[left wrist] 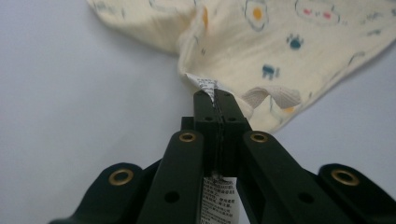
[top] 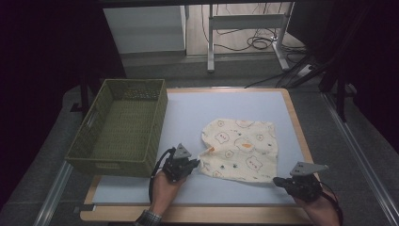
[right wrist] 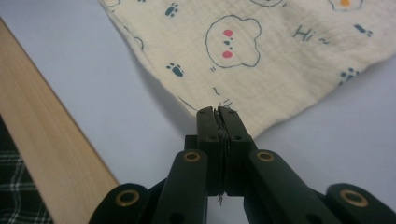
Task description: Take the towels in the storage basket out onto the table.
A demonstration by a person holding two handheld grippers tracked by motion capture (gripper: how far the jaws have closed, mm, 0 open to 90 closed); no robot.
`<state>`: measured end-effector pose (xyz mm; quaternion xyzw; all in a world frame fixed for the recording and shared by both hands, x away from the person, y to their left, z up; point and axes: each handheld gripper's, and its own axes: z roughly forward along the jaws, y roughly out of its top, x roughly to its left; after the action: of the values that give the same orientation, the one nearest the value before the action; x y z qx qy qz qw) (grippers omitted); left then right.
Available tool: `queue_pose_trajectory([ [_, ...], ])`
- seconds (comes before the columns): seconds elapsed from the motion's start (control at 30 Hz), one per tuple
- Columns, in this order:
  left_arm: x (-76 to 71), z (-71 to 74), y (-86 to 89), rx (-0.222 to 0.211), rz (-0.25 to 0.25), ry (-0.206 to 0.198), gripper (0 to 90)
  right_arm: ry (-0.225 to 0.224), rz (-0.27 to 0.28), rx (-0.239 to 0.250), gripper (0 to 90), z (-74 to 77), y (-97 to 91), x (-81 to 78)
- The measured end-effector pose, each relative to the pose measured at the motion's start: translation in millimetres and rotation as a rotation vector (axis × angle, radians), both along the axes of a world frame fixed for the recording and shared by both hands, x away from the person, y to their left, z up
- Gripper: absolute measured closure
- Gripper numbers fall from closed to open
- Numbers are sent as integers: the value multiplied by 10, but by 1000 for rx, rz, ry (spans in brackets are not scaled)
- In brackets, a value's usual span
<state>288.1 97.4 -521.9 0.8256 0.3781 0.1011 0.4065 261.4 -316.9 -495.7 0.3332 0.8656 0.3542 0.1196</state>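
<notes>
A cream cloth (top: 242, 148) printed with bears and paw marks lies partly crumpled on the pale mat (top: 188, 113). My left gripper (top: 196, 164) sits at the cloth's near-left corner. In the left gripper view the gripper (left wrist: 214, 95) is shut on that corner of the cloth (left wrist: 280, 42), with the white care label (left wrist: 206, 84) pinched between the jaws. My right gripper (top: 275, 180) is at the near-right corner. The right gripper view has the gripper (right wrist: 218, 112) shut on the tip of the cloth (right wrist: 243, 46).
An empty green woven basket (top: 122, 127) stands on the left side of the table, close to my left hand. The wooden table edge (right wrist: 46, 140) runs just beside my right gripper. A desk frame and cables (top: 254, 42) lie on the floor beyond the table.
</notes>
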Motion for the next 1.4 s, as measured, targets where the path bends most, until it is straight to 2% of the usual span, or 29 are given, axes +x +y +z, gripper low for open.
queue_pose_trajectory([
  [0.17,-221,-156,119,-42,-3,52,894,29,-11,7,885,-74,-99,-129],
  [0.3,-330,-173,220,-74,-3,59,876,40,-15,19,883,-71,-161,-191],
  [0.43,-317,-93,274,-91,18,37,712,26,-14,52,851,-12,-208,-160],
  [0.47,-303,-71,272,-94,19,34,647,21,-16,58,829,6,-215,-142],
  [0.57,-267,-40,211,-89,-4,44,564,11,-18,62,802,52,-216,-111],
  [0.67,-259,-78,128,-78,-26,62,535,10,-15,64,772,66,-210,-105],
  [0.73,-248,-130,78,-64,-38,79,548,11,-9,61,734,40,-197,-116],
  [0.8,-232,-178,49,-56,-40,94,599,15,4,61,710,-4,-175,-131],
  [0.93,-229,-184,37,-30,-44,85,724,34,28,44,713,-139,-107,-149],
  [0.97,-231,-182,33,-20,-47,82,769,34,29,28,729,-170,-88,-148],
  [1.0,-229,-184,30,-20,-56,84,809,32,31,3,785,-202,-69,-145],
  [1.03,-230,-189,26,-25,-70,88,845,5,31,-1,840,-216,-58,-158],
  [1.07,-236,-186,23,-19,-73,84,880,9,34,4,878,-220,-49,-159],
  [1.13,-246,-171,25,-17,-88,87,894,2,33,-12,889,-209,-32,-167],
  [1.2,-271,-144,52,-33,-104,98,896,3,45,-28,890,-183,-20,-194],
  [1.27,-336,-105,97,-50,-122,109,896,6,51,-26,890,-141,-34,-239],
  [1.33,-391,-102,128,-71,-152,142,888,17,59,-21,890,-94,-72,-308],
  [1.4,-445,-119,141,-73,-164,149,858,31,64,-19,888,-73,-112,-374],
])
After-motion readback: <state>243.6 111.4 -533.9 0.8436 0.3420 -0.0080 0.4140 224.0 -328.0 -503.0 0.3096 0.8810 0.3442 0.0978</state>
